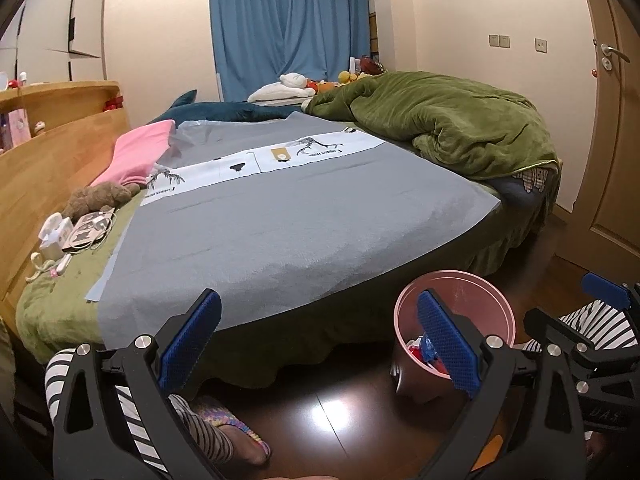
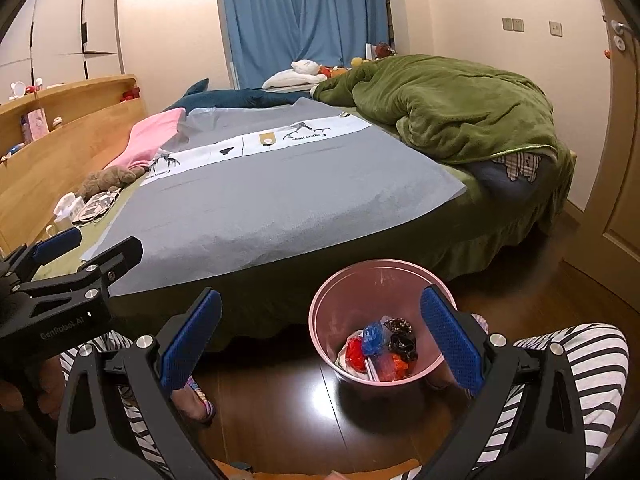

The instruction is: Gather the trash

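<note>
A pink waste bin [image 2: 332, 304] stands on the dark wood floor at the foot of the bed, holding red, blue and black crumpled trash [image 2: 378, 350]. It also shows in the left wrist view [image 1: 492, 300], partly behind my finger. My right gripper [image 2: 320, 340] is open and empty, just above and in front of the bin. My left gripper [image 1: 320, 336] is open and empty, to the left of the bin, over the bed's edge. The left gripper also shows in the right wrist view [image 2: 76, 256].
A grey sheet [image 1: 260, 236] covers the bed, with a green blanket [image 1: 460, 128] heaped at the far right. A pink cloth [image 1: 136, 152], a brown plush toy [image 1: 96, 198] and chargers with cables [image 1: 76, 232] lie along the wooden headboard [image 1: 48, 160]. Striped trouser legs and a slipper [image 1: 236, 428] are below.
</note>
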Demonstrator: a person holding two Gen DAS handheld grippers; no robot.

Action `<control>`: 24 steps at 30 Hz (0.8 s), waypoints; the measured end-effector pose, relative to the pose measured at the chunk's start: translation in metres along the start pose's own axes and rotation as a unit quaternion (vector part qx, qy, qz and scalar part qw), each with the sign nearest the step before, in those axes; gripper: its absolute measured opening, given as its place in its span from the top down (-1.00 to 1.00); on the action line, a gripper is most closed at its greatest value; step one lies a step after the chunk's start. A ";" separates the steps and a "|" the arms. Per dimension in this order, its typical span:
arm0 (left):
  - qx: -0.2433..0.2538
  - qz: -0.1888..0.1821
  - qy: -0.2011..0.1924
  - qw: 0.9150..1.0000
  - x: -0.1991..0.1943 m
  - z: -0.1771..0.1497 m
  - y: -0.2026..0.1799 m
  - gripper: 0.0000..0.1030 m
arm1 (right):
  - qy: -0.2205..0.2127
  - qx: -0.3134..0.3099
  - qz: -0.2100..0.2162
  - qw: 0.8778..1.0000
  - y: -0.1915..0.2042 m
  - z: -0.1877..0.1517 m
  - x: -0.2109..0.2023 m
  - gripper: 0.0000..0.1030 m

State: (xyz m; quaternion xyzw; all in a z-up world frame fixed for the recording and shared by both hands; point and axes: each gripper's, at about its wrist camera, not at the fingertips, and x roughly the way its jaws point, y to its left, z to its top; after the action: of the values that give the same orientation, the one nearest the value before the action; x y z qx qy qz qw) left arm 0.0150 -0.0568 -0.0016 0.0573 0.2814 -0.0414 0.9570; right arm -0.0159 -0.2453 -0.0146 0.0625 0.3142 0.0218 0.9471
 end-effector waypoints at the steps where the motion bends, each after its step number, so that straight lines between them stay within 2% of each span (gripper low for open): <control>1: 0.000 0.001 0.000 1.000 0.000 0.000 0.000 -0.85 | 0.000 0.000 0.000 1.000 0.000 0.001 0.000 -0.90; 24: -0.002 0.006 -0.003 1.000 0.000 0.003 -0.001 -0.85 | -0.001 -0.001 0.000 1.000 0.000 0.003 -0.001 -0.90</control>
State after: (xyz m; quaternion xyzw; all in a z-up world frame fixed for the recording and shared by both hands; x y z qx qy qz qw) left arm 0.0164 -0.0578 0.0004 0.0573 0.2778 -0.0350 0.9583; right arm -0.0145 -0.2460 -0.0119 0.0614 0.3136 0.0216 0.9473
